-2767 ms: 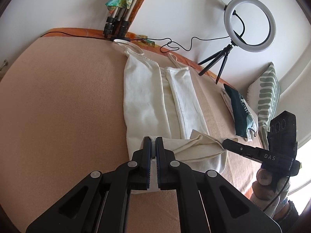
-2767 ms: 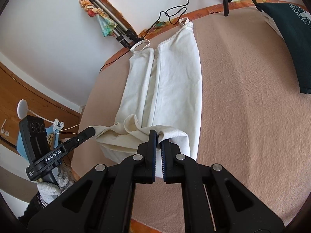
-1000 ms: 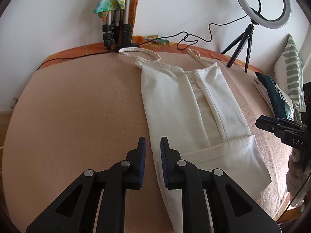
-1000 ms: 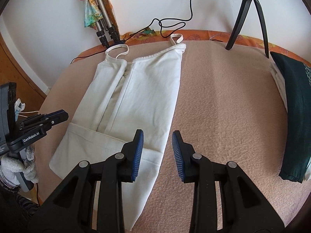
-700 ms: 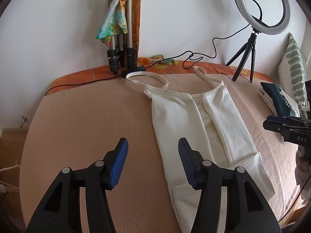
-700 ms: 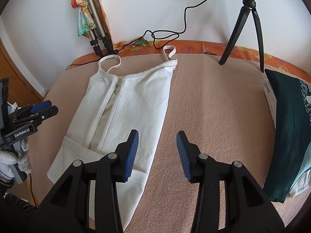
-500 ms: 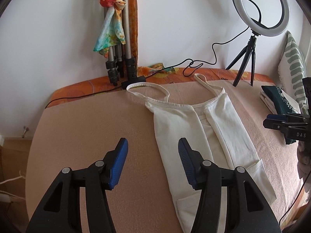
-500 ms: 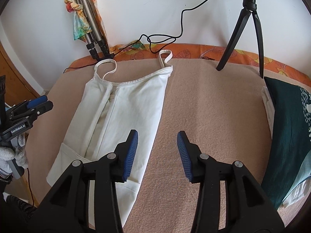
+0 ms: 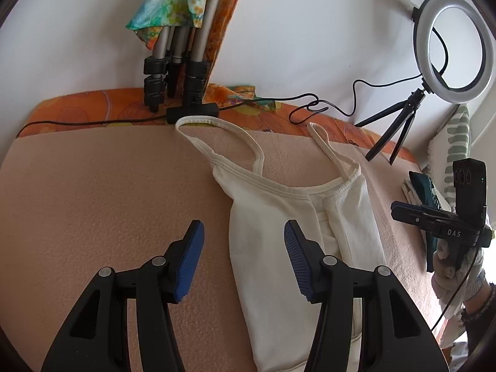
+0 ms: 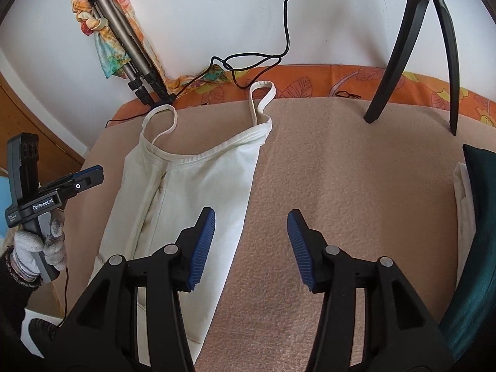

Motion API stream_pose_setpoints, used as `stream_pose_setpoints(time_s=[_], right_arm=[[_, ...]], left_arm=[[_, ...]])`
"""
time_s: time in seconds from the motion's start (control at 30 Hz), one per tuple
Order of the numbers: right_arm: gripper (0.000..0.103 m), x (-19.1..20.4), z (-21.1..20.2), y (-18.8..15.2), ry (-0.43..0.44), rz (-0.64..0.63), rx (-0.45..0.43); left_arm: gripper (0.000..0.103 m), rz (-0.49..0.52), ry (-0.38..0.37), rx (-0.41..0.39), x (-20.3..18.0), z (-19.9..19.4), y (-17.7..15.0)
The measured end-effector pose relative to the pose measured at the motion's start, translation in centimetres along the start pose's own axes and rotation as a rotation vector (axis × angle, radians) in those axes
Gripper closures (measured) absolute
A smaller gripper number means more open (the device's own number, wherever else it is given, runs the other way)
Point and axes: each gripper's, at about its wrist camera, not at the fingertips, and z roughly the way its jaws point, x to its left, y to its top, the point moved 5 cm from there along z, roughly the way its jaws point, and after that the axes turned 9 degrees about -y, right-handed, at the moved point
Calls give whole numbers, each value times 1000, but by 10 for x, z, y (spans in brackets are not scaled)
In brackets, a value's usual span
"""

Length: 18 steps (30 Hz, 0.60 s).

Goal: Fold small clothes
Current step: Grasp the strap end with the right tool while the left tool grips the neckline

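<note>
Left wrist view: left gripper (image 9: 243, 235) has jaws wide apart, holding nothing, hovering over the tan blanket (image 9: 93, 201) with its right finger above the left edge of the cream top (image 9: 272, 217). Top lies flat on the blanket, both sides folded in toward the middle, straps (image 9: 223, 136) pointing to the far edge near the tripod legs (image 9: 173, 74). Bottom hem fold is partly hidden behind the fingers. Ring light (image 9: 452, 46) stands at far right on its small tripod, cable (image 9: 310, 105) trailing along the orange sheet (image 9: 77, 111). Right gripper (image 9: 434, 217) shows at the right edge, clear of the top.

Right wrist view: right gripper (image 10: 251, 237) also has jaws wide apart and empty, left finger over the top's (image 10: 198, 192) right edge, right finger over bare blanket (image 10: 356, 170). Left gripper (image 10: 74, 183) sits at the left in a gloved hand (image 10: 40, 245), just beside the top's left edge, not touching it. Dark green cloth (image 10: 480, 217) lies at the right edge, well apart from the top. Scarf (image 10: 105, 43) hangs on the tripod legs (image 10: 133, 55).
</note>
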Motion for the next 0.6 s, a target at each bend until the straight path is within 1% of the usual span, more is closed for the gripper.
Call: stream_pose_setpoints(time_s=[0.13, 0.17, 0.23, 0.3, 0.47, 0.5, 0.57, 0.6], right_arm=[[52, 2, 16, 12, 69, 22, 1], [52, 4, 21, 15, 84, 26, 4], [52, 7, 31, 20, 110, 37, 11], [52, 9, 41, 26, 126, 43, 18], [54, 18, 56, 41, 153, 34, 19], [56, 18, 59, 43, 154, 36, 22], [61, 20, 63, 47, 156, 40, 22], [69, 21, 64, 50, 159, 39, 27]], left_arm=[[50, -23, -19, 19, 8, 16, 5], [53, -27, -23, 26, 9, 20, 6], [53, -35, -29, 32, 12, 27, 10], [56, -42, -30, 29, 14, 33, 14], [77, -51, -31, 41, 20, 51, 22], [79, -58, -33, 40, 21, 55, 23], [97, -51, -21, 30, 21, 60, 27], [100, -44, -7, 25, 21, 62, 30]])
